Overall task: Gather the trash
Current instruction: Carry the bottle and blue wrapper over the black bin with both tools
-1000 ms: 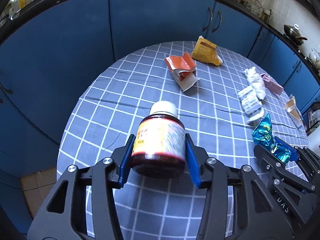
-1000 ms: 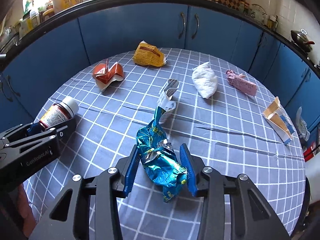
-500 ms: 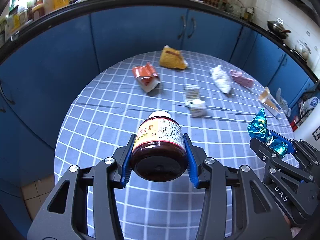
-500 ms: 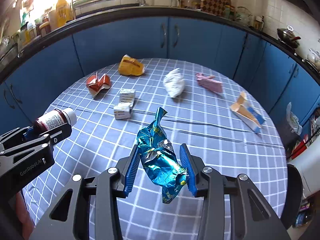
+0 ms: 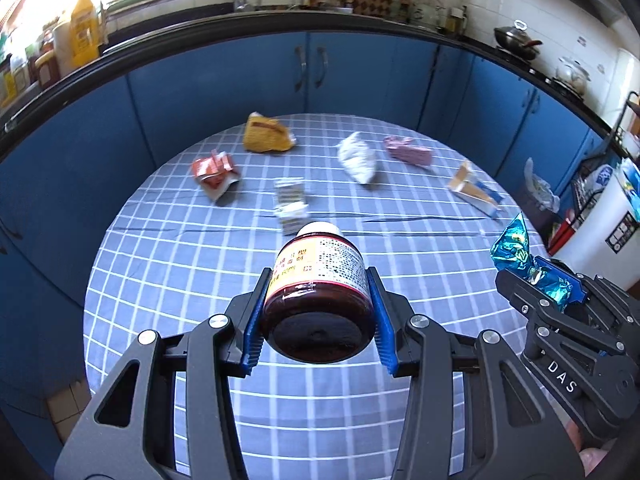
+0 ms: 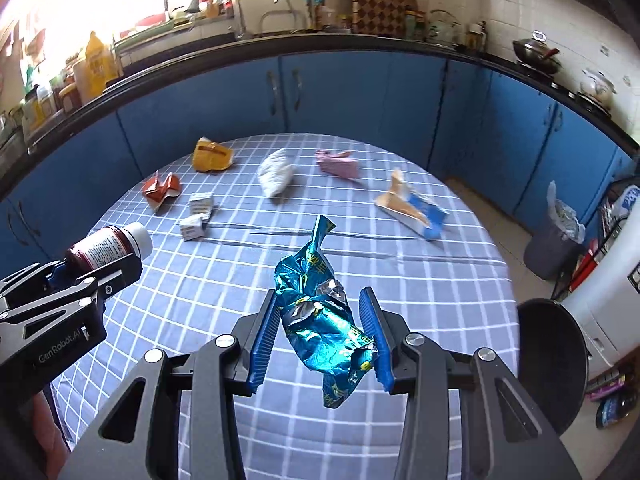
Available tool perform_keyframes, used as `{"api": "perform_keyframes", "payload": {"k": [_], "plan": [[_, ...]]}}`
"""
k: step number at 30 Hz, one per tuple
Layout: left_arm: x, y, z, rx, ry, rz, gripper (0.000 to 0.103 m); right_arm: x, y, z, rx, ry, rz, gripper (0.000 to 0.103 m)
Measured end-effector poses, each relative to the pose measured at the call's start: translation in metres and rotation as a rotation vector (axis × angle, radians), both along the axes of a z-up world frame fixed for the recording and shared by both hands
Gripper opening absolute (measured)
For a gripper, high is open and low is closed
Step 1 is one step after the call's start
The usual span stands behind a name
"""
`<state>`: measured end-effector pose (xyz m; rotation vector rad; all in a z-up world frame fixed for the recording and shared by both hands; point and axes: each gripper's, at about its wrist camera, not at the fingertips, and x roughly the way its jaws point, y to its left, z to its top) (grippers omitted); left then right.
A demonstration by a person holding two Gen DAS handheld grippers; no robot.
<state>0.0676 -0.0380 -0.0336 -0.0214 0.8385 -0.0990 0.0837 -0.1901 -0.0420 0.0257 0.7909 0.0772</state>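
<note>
Left gripper [image 5: 318,316] clamps a glossy dark-glass bottle [image 5: 318,280], cylindrical, paper label; long axis runs along the fingers, white cap toward 12 o'clock, base facing the camera. Right gripper [image 6: 322,334] pinches a crinkled teal foil wrapper [image 6: 320,308], twisted tail pointing to 12 o'clock. Both are held above the checked tablecloth [image 6: 224,264]. Lined bin [image 6: 554,240] stands at 3 o'clock.

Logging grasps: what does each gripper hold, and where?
Left gripper: brown pill bottle, by its lower body. Right gripper: crumpled blue foil wrapper, mid-body.
</note>
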Motion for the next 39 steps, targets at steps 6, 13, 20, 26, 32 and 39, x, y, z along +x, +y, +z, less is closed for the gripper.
{"api": "perform_keyframes", "payload": {"k": [6, 13, 20, 26, 32, 39], "plan": [[-0.008, -0.034, 0.008, 0.023, -0.020, -0.045, 0.046, -0.014, -0.032, 0.005, 0.025, -0.016, -0.042, 0.040], [-0.016, -0.070, 0.013, 0.046, -0.032, -0.092, 0.046, -0.028, -0.064, 0.008, 0.045, -0.029, -0.081, 0.040], [-0.021, -0.105, 0.018, 0.068, -0.045, -0.143, 0.046, -0.040, -0.098, 0.013, 0.061, -0.047, -0.127, 0.040], [-0.022, -0.140, 0.021, 0.079, -0.055, -0.199, 0.046, -0.049, -0.126, 0.013, 0.064, -0.055, -0.175, 0.040], [-0.021, -0.176, 0.022, 0.090, -0.064, -0.260, 0.046, -0.055, -0.158, 0.013, 0.066, -0.061, -0.235, 0.040], [-0.017, -0.220, 0.023, 0.097, -0.071, -0.333, 0.046, -0.058, -0.202, 0.006, 0.083, -0.058, -0.313, 0.040]]}}
